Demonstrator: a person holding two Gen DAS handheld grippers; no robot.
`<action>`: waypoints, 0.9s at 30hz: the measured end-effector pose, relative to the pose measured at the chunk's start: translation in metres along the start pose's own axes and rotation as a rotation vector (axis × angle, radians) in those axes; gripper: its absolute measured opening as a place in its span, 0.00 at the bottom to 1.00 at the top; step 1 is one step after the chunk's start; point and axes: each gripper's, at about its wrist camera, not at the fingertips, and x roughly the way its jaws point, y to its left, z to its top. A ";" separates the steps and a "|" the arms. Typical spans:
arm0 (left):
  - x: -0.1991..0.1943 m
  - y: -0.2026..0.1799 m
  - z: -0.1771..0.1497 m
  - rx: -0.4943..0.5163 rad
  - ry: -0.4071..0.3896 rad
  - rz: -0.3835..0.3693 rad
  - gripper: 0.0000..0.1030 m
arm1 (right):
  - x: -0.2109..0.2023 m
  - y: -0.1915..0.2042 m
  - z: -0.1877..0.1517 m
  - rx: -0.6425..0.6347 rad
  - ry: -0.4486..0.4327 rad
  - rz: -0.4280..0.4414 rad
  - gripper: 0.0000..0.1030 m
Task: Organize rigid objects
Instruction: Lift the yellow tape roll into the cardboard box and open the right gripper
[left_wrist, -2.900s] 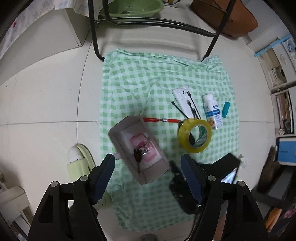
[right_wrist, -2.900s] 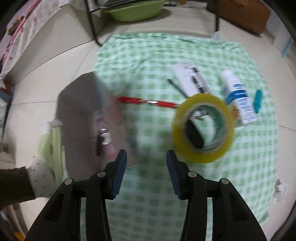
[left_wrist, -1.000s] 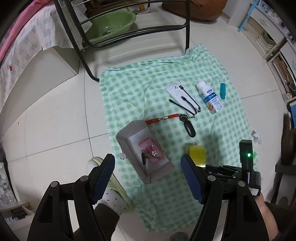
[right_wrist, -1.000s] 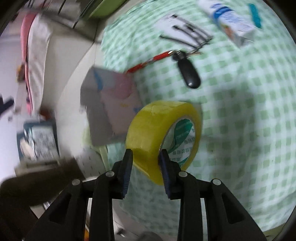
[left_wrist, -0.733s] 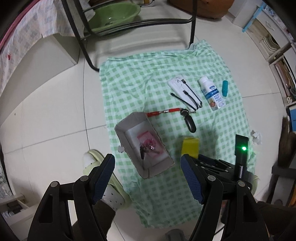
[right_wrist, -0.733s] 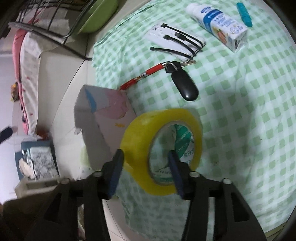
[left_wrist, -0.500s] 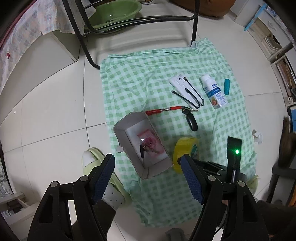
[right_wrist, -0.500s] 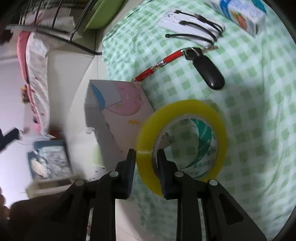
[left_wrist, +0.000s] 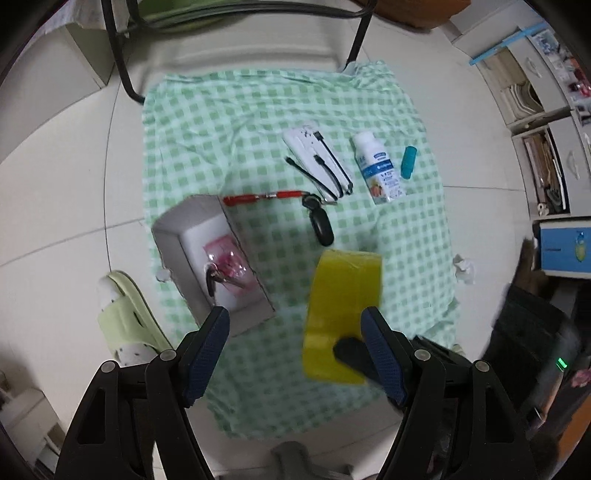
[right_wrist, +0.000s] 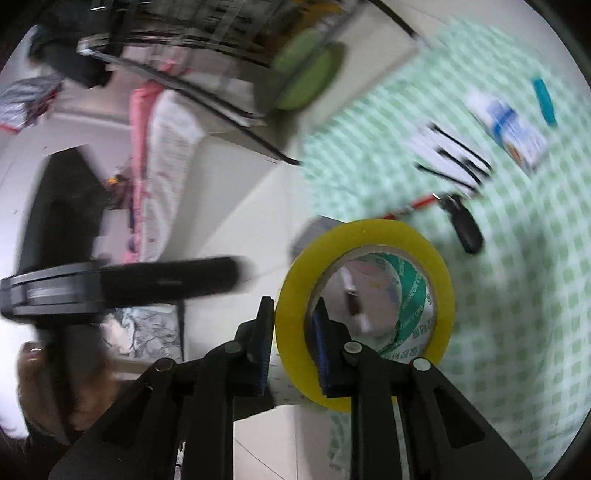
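Note:
My right gripper (right_wrist: 291, 332) is shut on a yellow tape roll (right_wrist: 364, 306), one finger inside the ring and one outside. The roll (left_wrist: 341, 317) shows edge-on in the left wrist view, held in the air to the right of a grey cardboard box (left_wrist: 210, 258) that has keys and a pink packet inside. My left gripper (left_wrist: 295, 354) is open and empty above the green checked cloth (left_wrist: 229, 122). On the cloth lie a black car key (left_wrist: 321, 229) on a red lanyard (left_wrist: 266, 196), a white power bank (left_wrist: 314, 158) with black cables, a white bottle (left_wrist: 380, 173) and a teal cap (left_wrist: 408, 162).
A black chair frame (left_wrist: 125, 74) stands over the cloth's far edge. A light green slipper (left_wrist: 125, 321) lies left of the box. Shelves (left_wrist: 543, 155) and a blue box (left_wrist: 565, 251) line the right side. A crumpled paper (left_wrist: 465, 269) lies off the cloth's right edge.
My right gripper has lifted the tape roll off the cloth and carried it up and left toward the box. The right wrist view has swung left and blurred. My left gripper stays open.

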 end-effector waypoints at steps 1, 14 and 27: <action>-0.002 0.003 0.003 -0.014 -0.009 -0.006 0.73 | -0.001 0.004 -0.002 0.003 0.001 0.014 0.22; 0.023 0.015 0.001 -0.088 0.085 -0.167 0.66 | 0.004 0.043 -0.008 -0.064 0.010 0.125 0.22; 0.020 0.073 0.011 -0.197 -0.015 0.091 0.39 | 0.028 0.044 -0.007 -0.309 0.075 -0.483 0.65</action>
